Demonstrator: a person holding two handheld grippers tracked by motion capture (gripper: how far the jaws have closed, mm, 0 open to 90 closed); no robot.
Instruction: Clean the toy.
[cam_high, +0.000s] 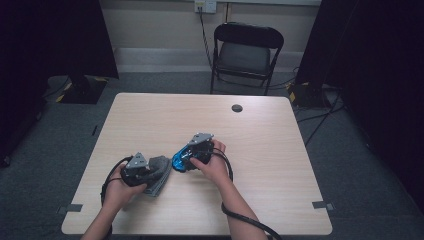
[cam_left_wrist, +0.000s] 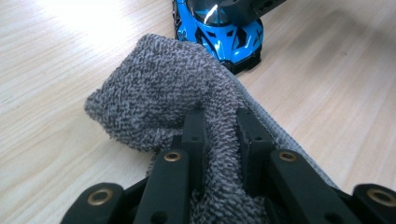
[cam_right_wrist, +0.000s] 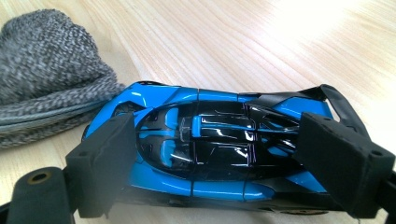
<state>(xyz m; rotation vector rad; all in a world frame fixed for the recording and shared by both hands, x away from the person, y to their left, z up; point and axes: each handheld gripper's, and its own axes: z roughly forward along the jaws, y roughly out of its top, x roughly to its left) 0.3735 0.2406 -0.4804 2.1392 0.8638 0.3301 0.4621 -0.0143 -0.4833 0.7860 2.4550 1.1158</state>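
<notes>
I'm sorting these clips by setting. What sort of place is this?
Probably a plain office or lab room set up for recording: a bare wooden table, a black folding chair against the wall, a wall socket above it, and cables trailing across grey carpet.

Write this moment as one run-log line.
left gripper: shut on grey towel | right gripper: shut on blue toy car | table

Both forearms reach in from the near edge, a hand wrapped round each tool. Left gripper is clamped tight; right gripper, angled inward, has jaws spread wide.
</notes>
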